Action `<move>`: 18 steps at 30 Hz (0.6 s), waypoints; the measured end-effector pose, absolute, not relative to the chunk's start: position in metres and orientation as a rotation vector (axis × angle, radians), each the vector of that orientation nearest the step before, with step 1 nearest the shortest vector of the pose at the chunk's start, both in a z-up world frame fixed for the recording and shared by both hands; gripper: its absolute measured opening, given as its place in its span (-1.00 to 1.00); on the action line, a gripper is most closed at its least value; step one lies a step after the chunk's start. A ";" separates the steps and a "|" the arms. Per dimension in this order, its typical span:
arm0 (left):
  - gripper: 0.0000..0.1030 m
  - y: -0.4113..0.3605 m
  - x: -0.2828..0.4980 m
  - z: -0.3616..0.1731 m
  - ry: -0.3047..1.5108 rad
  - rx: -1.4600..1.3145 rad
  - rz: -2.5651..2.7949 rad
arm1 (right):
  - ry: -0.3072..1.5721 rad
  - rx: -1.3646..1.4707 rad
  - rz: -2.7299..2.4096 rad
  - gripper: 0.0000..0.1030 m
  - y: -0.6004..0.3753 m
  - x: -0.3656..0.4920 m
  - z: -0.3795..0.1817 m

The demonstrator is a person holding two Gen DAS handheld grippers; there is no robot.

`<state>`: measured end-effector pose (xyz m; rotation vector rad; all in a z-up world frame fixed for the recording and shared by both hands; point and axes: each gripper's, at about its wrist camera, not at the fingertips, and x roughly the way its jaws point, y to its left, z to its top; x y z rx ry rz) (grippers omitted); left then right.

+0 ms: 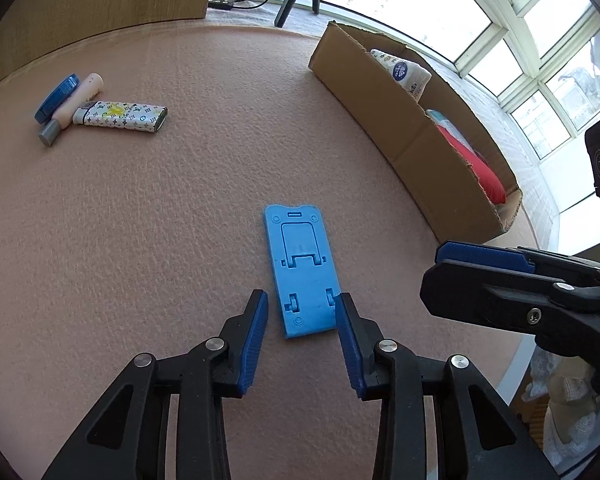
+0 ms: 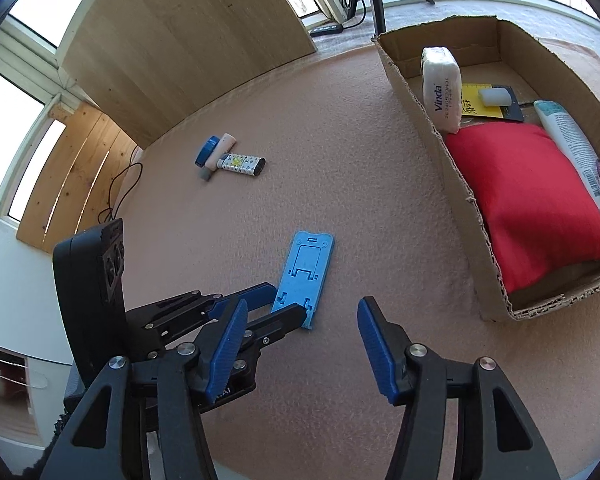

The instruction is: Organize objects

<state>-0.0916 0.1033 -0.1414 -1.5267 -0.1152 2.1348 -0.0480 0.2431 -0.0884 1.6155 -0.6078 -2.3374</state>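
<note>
Lying flat on the pink table (image 1: 140,240), the blue phone stand (image 1: 302,276) has its near end between the spread fingers of the left gripper (image 1: 302,312), which grips nothing yet. The step looks like pickup: closing on the thin edges, then carrying it to the cardboard box (image 2: 452,184). The right gripper (image 2: 304,320) hovers wide open and empty beside it. The lighter (image 1: 120,117), tube (image 1: 74,106) and blue cap (image 1: 58,96) wait well apart; nothing blocks the way.
</note>
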 end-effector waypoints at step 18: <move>-0.40 0.106 -0.095 -0.142 -0.103 -1.539 2.083 | -0.642 1.765 -2.227 -0.51 0.233 -0.081 -0.139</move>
